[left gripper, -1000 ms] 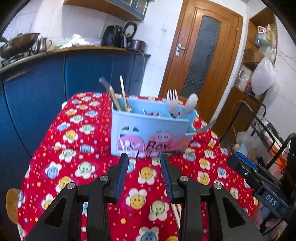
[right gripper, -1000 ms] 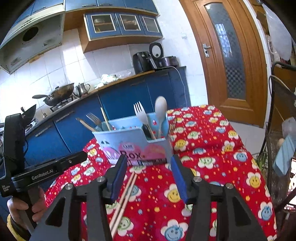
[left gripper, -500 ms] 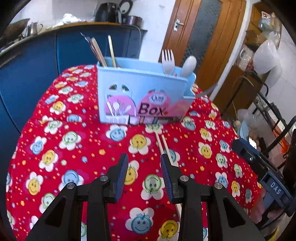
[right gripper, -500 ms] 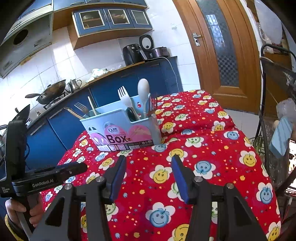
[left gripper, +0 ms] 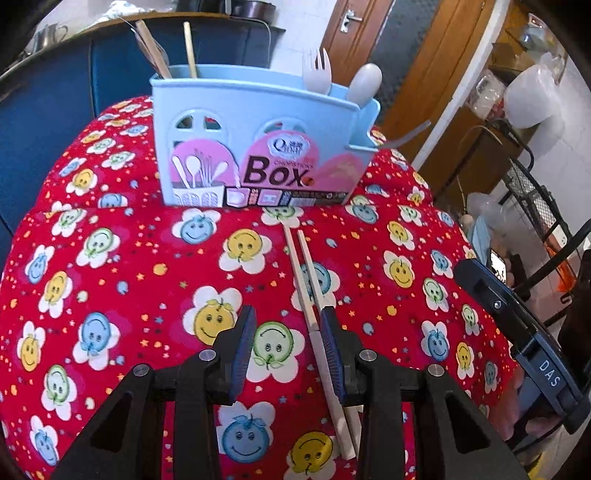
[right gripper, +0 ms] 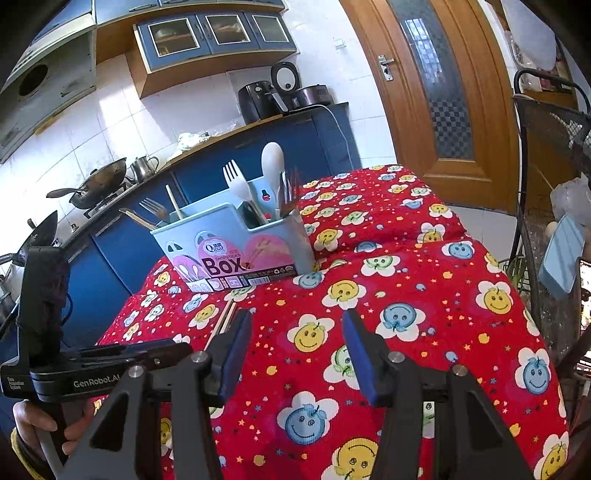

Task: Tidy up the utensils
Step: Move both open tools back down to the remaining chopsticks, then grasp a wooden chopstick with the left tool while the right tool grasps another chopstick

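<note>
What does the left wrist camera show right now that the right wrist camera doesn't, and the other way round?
Only the left wrist view shows the full length of the chopsticks lying on the tablecloth, running beside the left gripper, whose jaws are open. Only the right wrist view shows the wok on the stove and the wall cabinets. Both show the blue utensil box with its white fork and spoon, and the wooden door.

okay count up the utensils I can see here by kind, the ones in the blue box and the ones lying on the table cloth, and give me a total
Chopsticks on the cloth: 2
Wooden sticks in the box's left compartment: 2
Metal fork, left compartment: 1
White plastic fork: 1
White spoon: 1
Total clearly countable: 7. More utensils stand in the right end pocket, too blurred to count.
</note>
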Motion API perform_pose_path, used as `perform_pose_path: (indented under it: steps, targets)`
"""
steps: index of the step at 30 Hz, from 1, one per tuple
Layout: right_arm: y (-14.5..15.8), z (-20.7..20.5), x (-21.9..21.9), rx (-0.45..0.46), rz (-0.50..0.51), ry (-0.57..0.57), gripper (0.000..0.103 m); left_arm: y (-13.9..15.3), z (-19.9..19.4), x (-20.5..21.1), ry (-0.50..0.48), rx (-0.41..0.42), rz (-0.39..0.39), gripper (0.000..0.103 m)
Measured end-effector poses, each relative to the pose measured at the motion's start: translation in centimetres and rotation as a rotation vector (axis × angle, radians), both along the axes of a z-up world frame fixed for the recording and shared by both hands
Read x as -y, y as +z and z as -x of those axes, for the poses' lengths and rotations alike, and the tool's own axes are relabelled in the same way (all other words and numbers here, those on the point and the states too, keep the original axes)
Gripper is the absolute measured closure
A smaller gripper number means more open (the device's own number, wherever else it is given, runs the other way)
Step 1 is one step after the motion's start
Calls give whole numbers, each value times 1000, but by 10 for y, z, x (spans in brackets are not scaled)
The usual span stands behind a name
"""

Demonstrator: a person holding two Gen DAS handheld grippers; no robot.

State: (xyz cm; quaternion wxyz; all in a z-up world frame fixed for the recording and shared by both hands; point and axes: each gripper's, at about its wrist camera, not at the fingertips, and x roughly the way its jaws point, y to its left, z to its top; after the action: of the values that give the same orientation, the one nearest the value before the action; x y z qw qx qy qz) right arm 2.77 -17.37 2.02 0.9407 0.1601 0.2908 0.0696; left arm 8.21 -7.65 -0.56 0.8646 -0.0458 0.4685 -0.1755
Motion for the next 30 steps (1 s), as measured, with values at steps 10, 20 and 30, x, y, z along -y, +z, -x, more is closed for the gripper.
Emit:
perform_pose_path:
  steps: [10, 20, 30]
  targets:
    - [-5, 1, 8, -5, -24, -11, 49, -8, -2, 8, 12, -7, -51, 66]
    - [-6, 2, 10, -5, -37, -8, 49, -11, -13, 22, 0, -16, -126, 64]
    - [-9, 1, 12, -14, -48, -6, 49, -9, -47, 20, -51, -113, -120, 79]
